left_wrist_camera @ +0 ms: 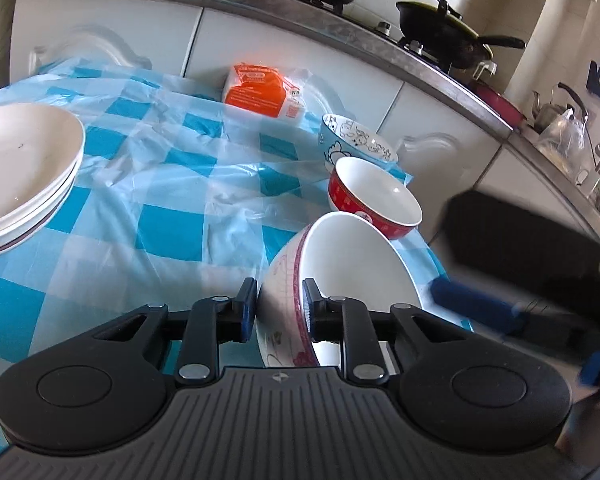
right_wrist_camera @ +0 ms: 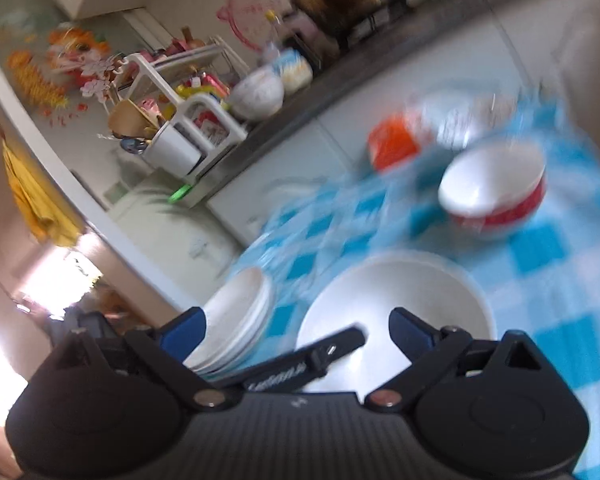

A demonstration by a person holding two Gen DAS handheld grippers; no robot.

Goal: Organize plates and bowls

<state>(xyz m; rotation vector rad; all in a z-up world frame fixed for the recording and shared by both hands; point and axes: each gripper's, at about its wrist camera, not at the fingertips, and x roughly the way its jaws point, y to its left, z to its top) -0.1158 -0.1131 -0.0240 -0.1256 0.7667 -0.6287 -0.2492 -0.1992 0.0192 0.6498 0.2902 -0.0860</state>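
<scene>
Our left tongs (left_wrist_camera: 279, 306) pinch the glazed, breakable bowl (left_wrist_camera: 340, 280) by its slippery rim; our right tongs (right_wrist_camera: 296, 330) gape empty.

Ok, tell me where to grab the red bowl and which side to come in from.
Grip the red bowl by its thin rim, one finger inside and one outside, as the left gripper holds the pink-rimmed bowl. It sits upright and open. Probably come from its side toward the open tablecloth; other bowls crowd two sides.
</scene>
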